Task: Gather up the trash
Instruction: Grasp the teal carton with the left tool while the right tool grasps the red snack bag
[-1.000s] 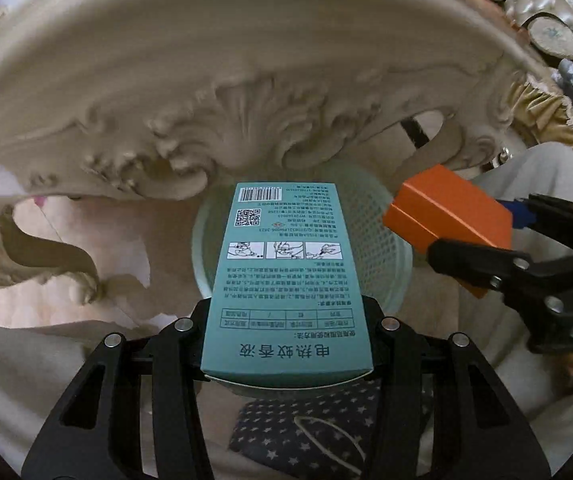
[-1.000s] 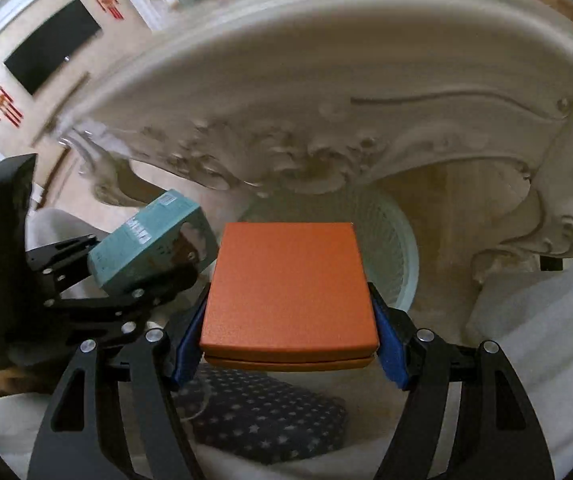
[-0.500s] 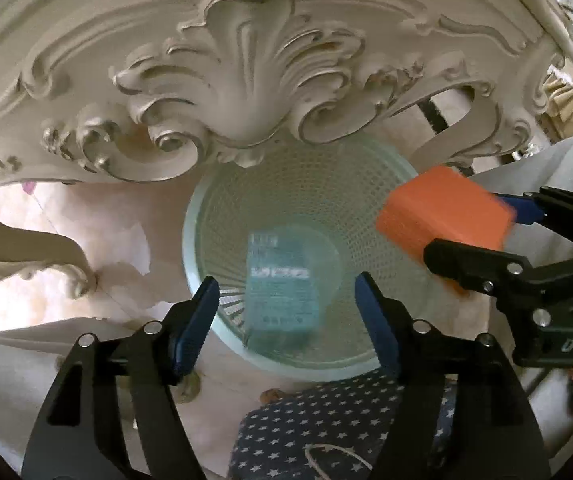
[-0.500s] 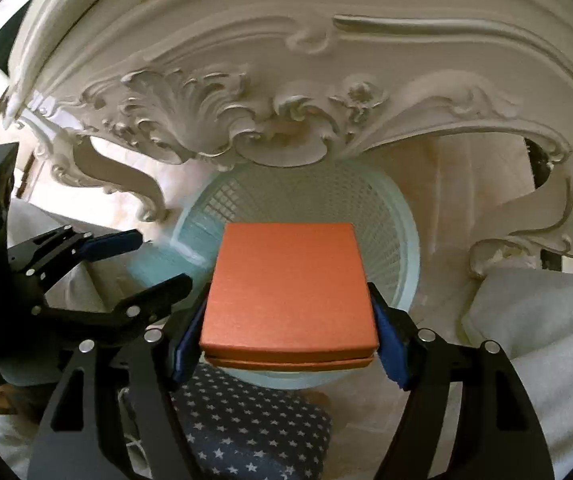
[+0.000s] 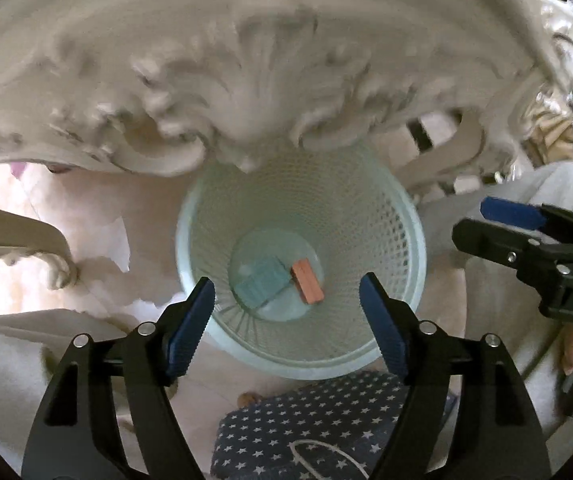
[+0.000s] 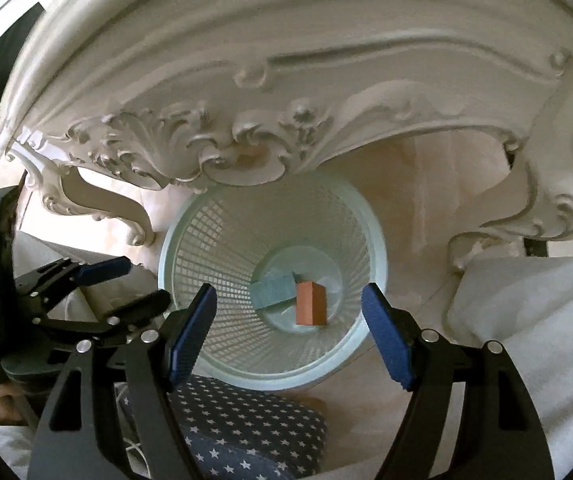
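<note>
Left wrist view: mesh bin [image 5: 390, 216] at centre, under carved table apron [image 5: 246, 80].
Teal box [image 5: 262, 284]: flat on bin floor.
Orange box [image 5: 307, 281]: on bin floor, touching teal box at 3 o'clock.
Left gripper [image 5: 286, 308]: fingers spread, opening further, nothing between.
Right gripper [image 6: 288, 320]: fingers spread, empty.
Progress: both boxes binned; no further trash visible.

We're looking into a pale mint-green mesh basket [image 5: 402, 240], where a teal box [image 5: 262, 282] and an orange box [image 5: 307, 281] lie on its solid pale floor. Above it we see a cream-white carved table [image 6: 286, 92] with scrollwork, over a peachy-beige floor [image 6: 418, 200]. Nearest us sits a navy slipper [image 5: 318, 424] dotted with white stars, framed by black gripper arms with ribbed blue pads [image 5: 190, 322].
</note>
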`<state>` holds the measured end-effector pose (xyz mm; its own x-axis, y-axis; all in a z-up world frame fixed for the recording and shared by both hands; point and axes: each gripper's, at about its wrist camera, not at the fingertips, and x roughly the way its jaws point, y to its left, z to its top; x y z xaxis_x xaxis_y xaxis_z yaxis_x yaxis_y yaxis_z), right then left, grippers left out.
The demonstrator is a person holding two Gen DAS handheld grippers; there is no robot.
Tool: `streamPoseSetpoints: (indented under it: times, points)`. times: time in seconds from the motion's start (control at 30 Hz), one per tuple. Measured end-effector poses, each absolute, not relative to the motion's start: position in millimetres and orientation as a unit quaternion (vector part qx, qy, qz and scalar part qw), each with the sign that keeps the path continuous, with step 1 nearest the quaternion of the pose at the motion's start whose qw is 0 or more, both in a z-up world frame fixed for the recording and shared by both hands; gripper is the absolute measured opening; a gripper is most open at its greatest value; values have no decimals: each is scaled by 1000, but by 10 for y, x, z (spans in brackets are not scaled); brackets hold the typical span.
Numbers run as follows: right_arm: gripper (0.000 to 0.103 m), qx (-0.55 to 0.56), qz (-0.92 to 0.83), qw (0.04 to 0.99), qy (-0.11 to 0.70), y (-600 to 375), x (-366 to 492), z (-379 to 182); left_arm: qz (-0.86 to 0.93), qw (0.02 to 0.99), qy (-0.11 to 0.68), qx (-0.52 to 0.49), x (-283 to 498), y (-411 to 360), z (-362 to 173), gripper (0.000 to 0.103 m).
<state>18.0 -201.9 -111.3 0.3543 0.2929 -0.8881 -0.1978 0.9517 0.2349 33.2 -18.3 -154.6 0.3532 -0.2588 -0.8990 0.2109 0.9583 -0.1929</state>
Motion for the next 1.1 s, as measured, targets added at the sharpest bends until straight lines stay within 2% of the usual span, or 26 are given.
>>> streamPoseSetpoints:
  times: [0.23, 0.37, 0.4, 0.47, 0.67, 0.8, 1.1]
  points:
    - [71, 69, 152, 895, 414, -2389, 97, -89, -130, 900, 413, -57, 129, 231, -329, 73]
    - [71, 52, 134, 920, 365, -2462, 475, 261, -78, 928, 352, -89, 469, 460, 216, 74]
    - [71, 47, 136, 923, 357, -2455, 558, 303, -60, 933, 341, -101, 621, 484, 328, 79]
    - [71, 40, 133, 928, 345, -2416, 818, 395, -34, 937, 328, -119, 862, 494, 452, 80]
    - [71, 33, 133, 929, 345, -2346, 1351, 469, 23, 916, 340, -210, 1703, 320, 559, 80]
    - [71, 21, 132, 924, 359, -2335, 1566, 436, 56, 902, 377, -201, 2147, 68, 387, 80]
    - [71, -9, 136, 912, 388, -2294, 1982, 266, 114, 887, 402, -198, 2428, 136, 156, 80]
